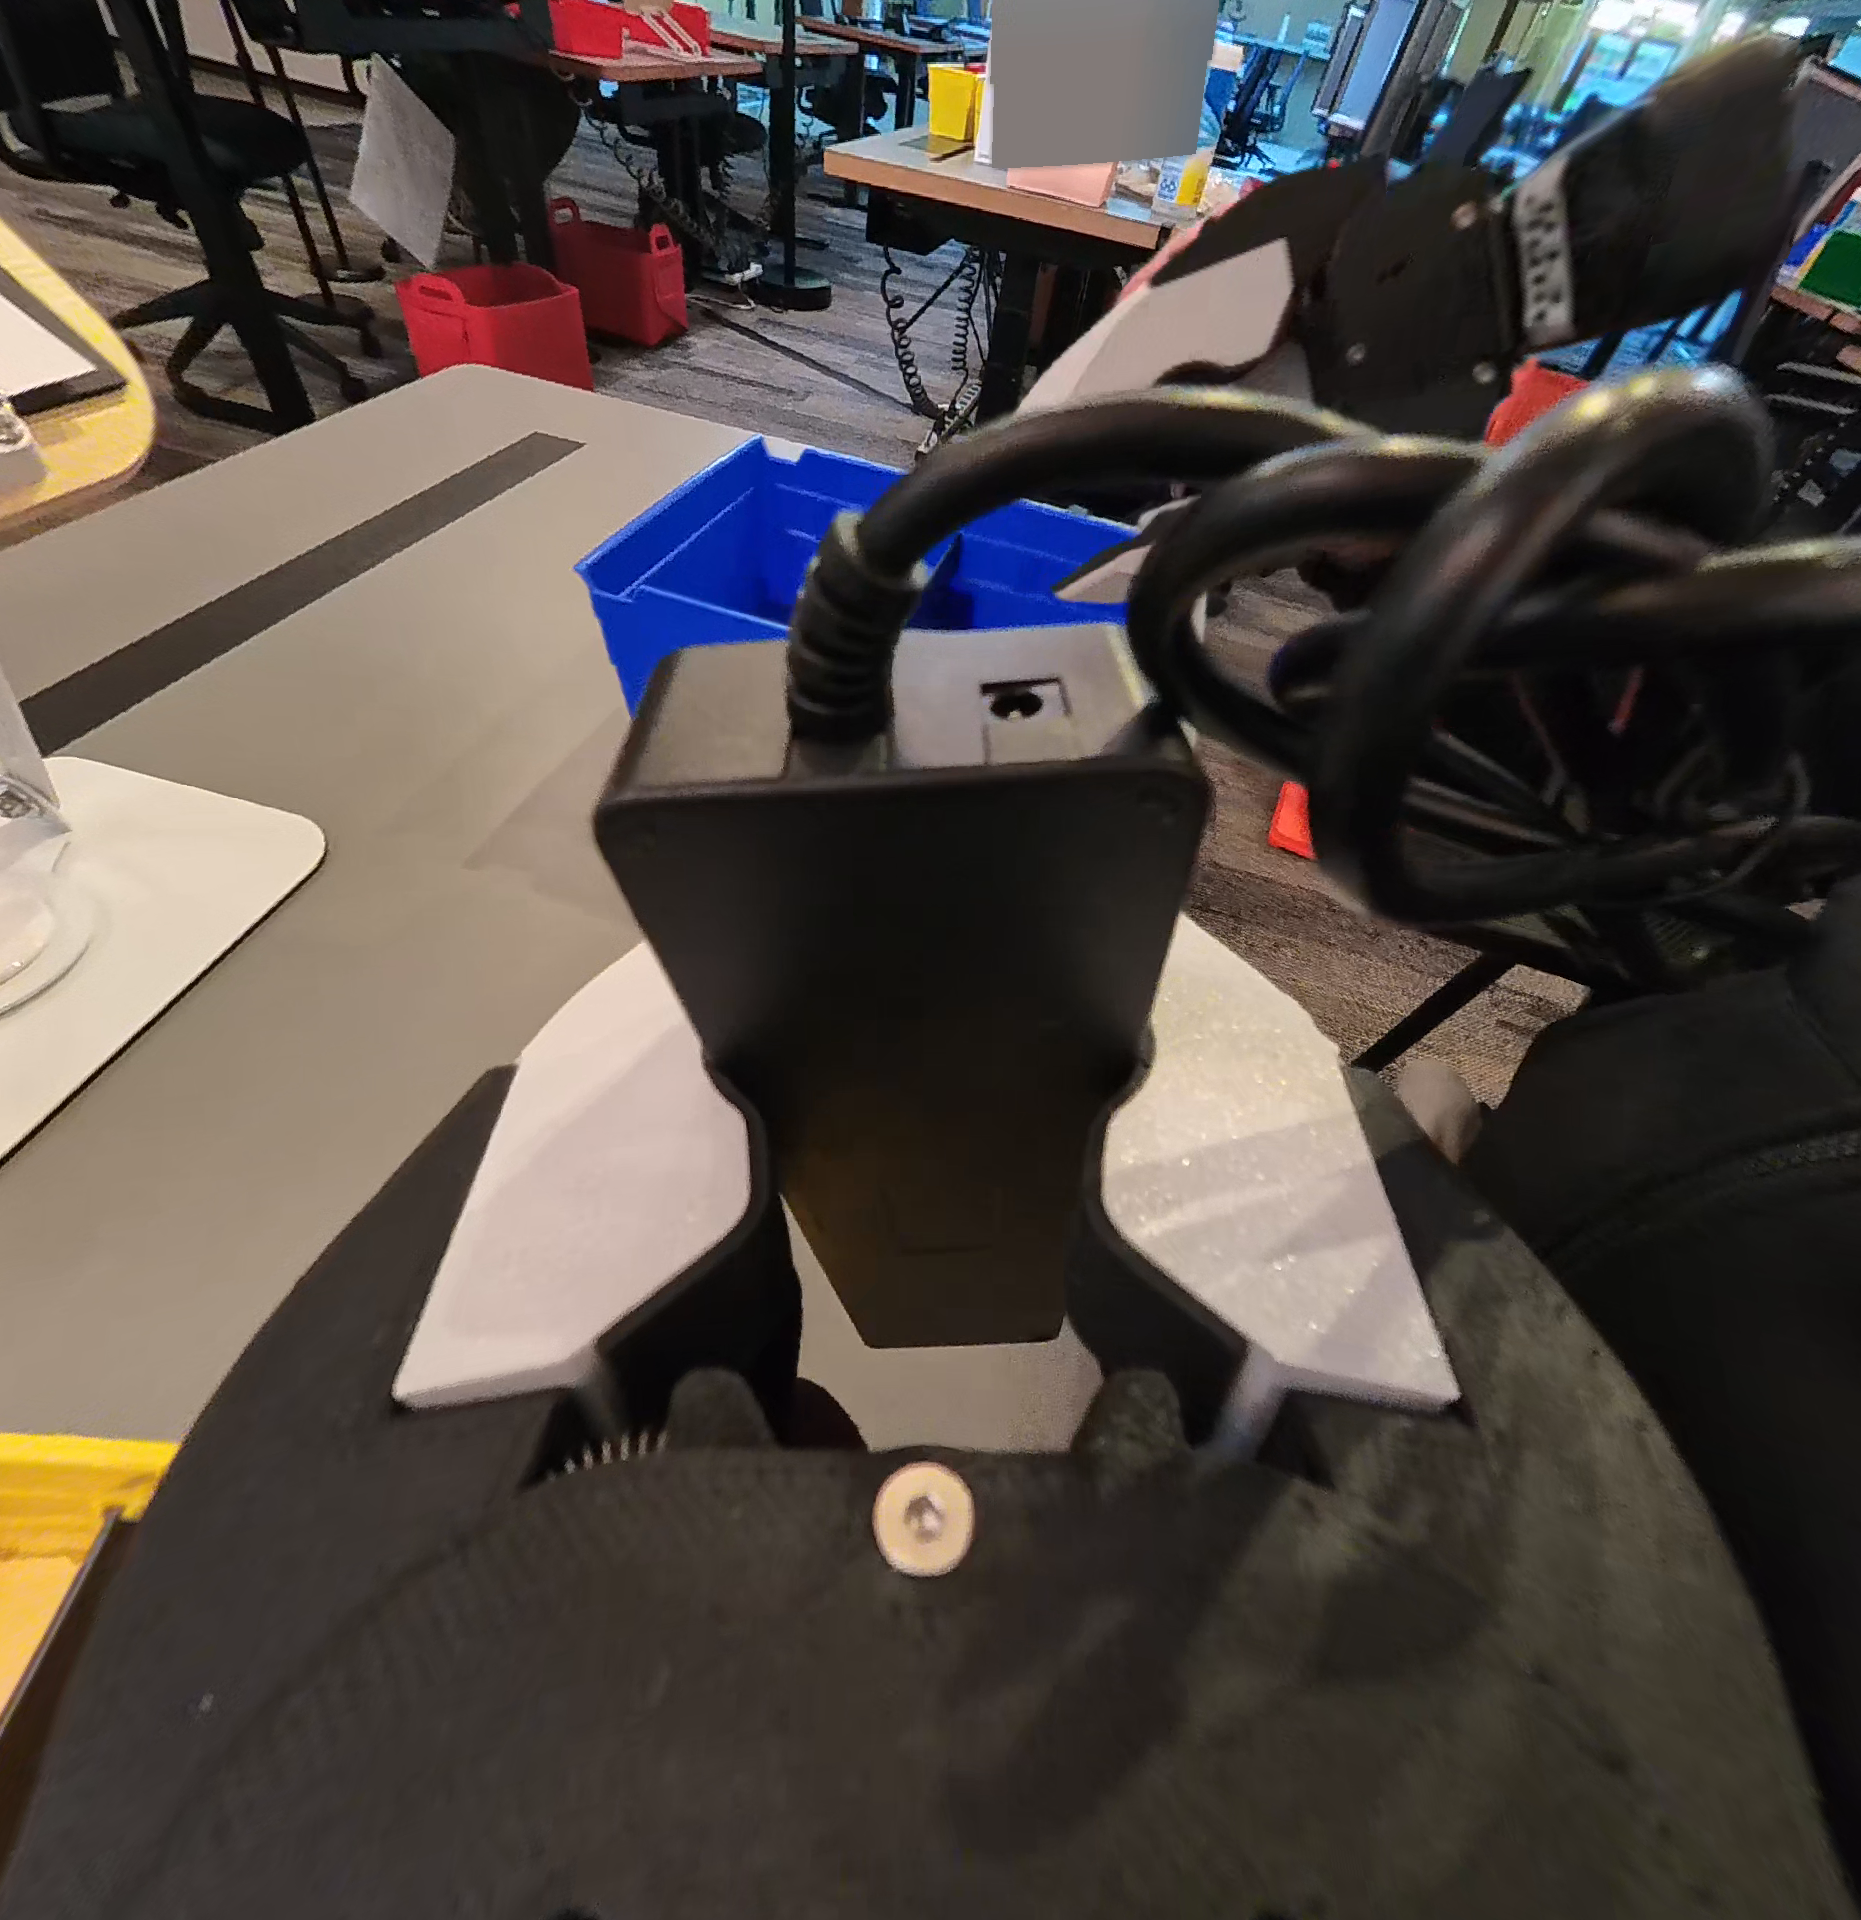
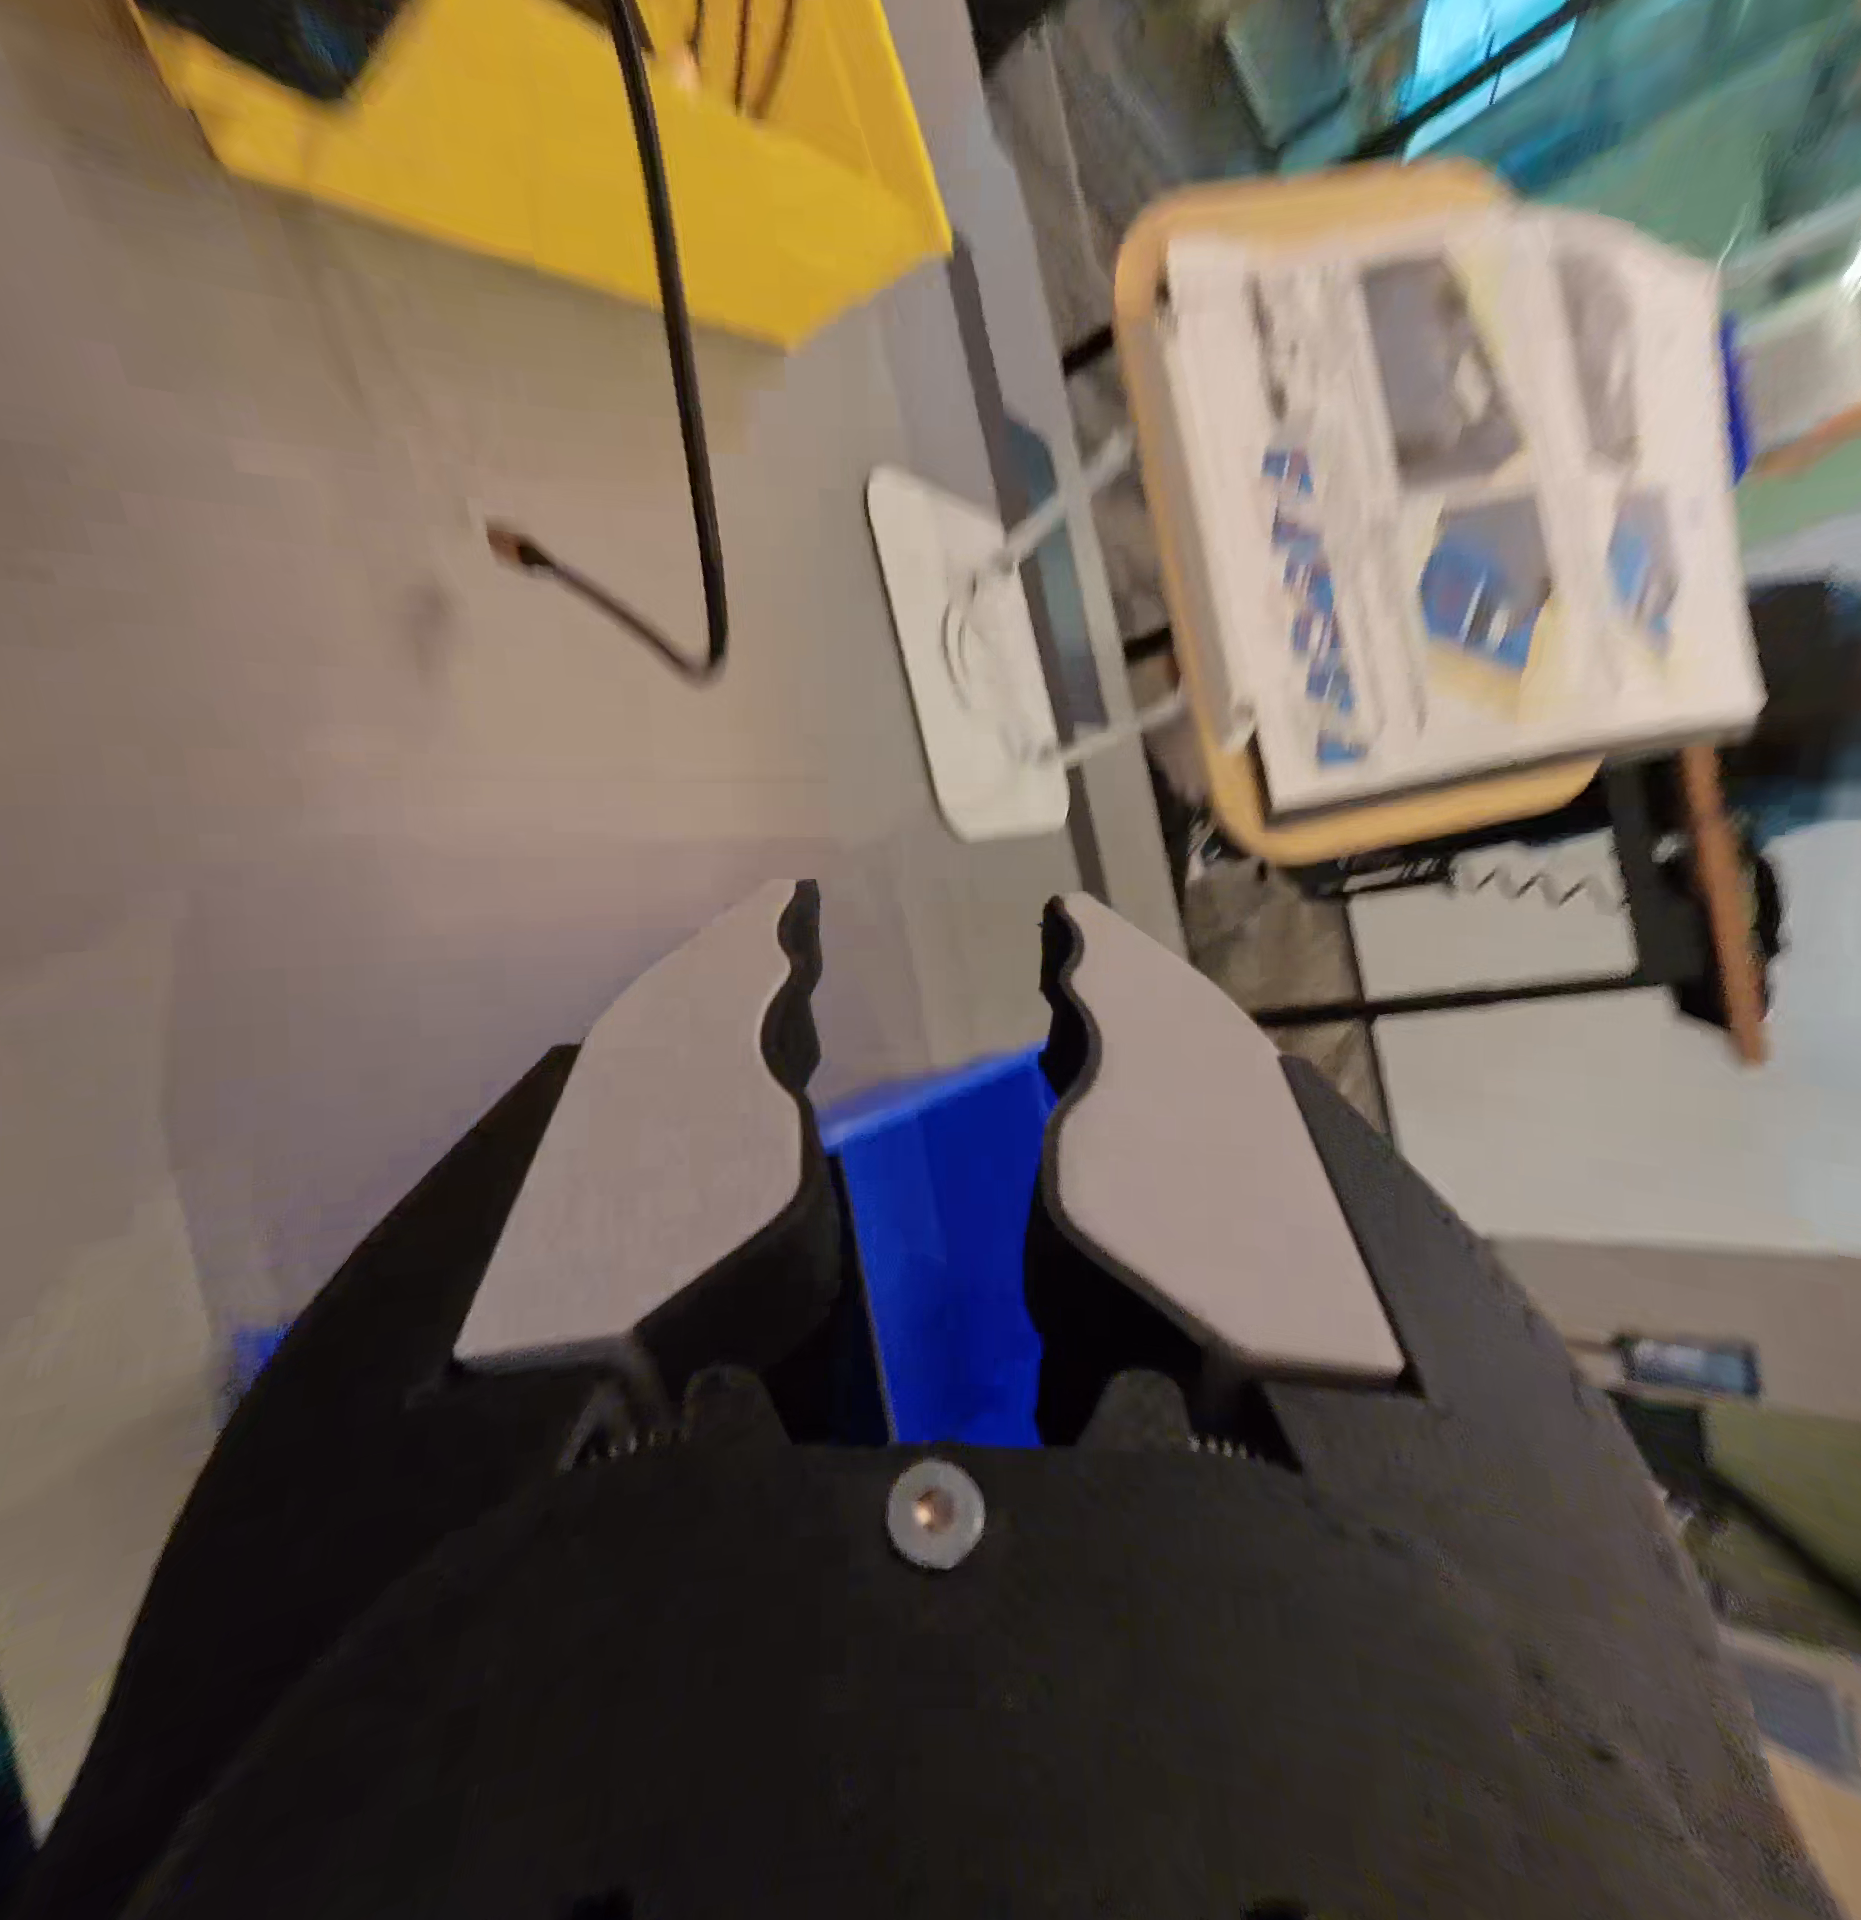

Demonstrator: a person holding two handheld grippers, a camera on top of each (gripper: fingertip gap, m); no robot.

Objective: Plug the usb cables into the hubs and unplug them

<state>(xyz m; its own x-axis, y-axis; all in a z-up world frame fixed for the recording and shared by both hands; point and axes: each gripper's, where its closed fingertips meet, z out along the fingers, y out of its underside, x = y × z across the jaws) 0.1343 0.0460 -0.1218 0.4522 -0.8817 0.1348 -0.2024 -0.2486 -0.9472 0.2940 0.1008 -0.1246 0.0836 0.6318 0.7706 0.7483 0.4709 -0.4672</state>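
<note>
My left gripper (image 1: 905, 1049) is shut on a black hub (image 1: 895, 914) and holds it upright above the grey table (image 1: 365, 665). A thick black cable (image 1: 1477, 644) leaves the hub's top end and coils to the right. An empty socket (image 1: 1019, 701) shows beside it. My right gripper (image 2: 931, 904) is open and empty, above a blue bin (image 2: 936, 1195). One of its fingers (image 1: 1196, 301) shows at the upper right of the left wrist view. A thin black USB cable (image 2: 697, 436) lies on the table, its plug (image 2: 510, 545) free.
The blue bin (image 1: 718, 561) stands at the table's far edge. A yellow bin (image 2: 552, 166) holds the thin cable's other end. A white stand base (image 1: 126, 935) is on the left. A wooden tray with a booklet (image 2: 1425, 499), red bins (image 1: 500, 322) and office chairs lie beyond.
</note>
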